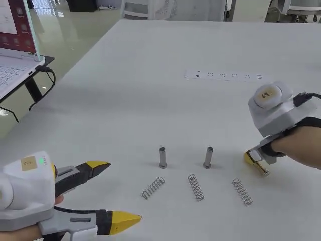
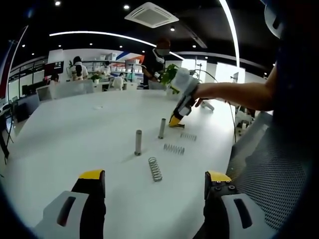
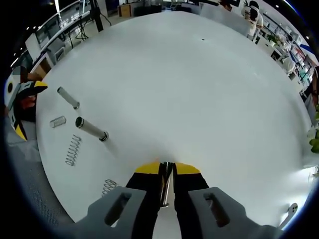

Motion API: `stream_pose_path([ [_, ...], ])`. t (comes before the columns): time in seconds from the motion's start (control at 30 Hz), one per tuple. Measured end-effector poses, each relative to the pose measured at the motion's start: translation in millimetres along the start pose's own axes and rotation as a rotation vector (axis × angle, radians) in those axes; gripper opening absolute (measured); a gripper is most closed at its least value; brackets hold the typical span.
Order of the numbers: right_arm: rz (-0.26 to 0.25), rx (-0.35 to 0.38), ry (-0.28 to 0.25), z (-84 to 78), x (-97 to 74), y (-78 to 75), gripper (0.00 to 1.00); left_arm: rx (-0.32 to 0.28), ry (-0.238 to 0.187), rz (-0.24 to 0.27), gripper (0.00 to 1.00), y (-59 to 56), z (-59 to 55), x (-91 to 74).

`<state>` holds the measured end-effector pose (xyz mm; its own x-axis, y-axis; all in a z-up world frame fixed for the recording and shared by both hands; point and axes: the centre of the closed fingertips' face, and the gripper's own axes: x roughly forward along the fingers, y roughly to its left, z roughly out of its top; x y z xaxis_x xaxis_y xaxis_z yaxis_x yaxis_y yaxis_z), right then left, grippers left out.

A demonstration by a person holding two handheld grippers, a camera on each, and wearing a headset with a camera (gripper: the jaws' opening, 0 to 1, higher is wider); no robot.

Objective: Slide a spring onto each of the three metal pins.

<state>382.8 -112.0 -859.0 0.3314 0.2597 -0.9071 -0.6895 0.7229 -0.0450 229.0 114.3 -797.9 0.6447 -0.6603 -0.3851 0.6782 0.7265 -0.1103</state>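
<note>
1. White table (image 1: 150,75): the parts sit near its front edge.
2. Left gripper (image 1: 120,192): jaws spread wide, holding nothing, near the left spring (image 1: 153,187).
3. Right gripper (image 1: 257,161): jaws clamped on the third pin (image 3: 165,185), low over the table, right of the standing pins.
4. Left pin (image 1: 162,156) and right pin (image 1: 208,156): upright, side by side, bare.
5. Middle spring (image 1: 195,187) and right spring (image 1: 242,191): lying flat in a row with the left spring, just in front of the pins.

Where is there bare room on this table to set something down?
Bare: the wide stretch between the power strip and the two upright pins, and the table left of them toward the laptop. Crowded: the front, where three springs lie just before the pins and the right gripper sits beside them.
</note>
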Motion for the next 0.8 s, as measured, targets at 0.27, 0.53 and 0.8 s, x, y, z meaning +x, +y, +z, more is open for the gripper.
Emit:
stream_pose_path([
  [0.27, 0.005, -0.021, 0.029, -4.0, -0.3, 3.2, 0.06, 0.0, -0.001, -0.005, 0.77, -0.8, 0.2, 0.4],
  [0.53, -0.005, 0.004, 0.024, -1.9, 0.8, 0.9, 0.05, -0.002, -0.01, -0.004, 0.77, 0.5, 1.9, -0.5],
  [0.8, 0.003, 0.047, -0.02, -2.8, -4.5, -0.1, 0.05, 0.0, -0.012, -0.008, 0.76, -0.3, 2.9, -0.1],
])
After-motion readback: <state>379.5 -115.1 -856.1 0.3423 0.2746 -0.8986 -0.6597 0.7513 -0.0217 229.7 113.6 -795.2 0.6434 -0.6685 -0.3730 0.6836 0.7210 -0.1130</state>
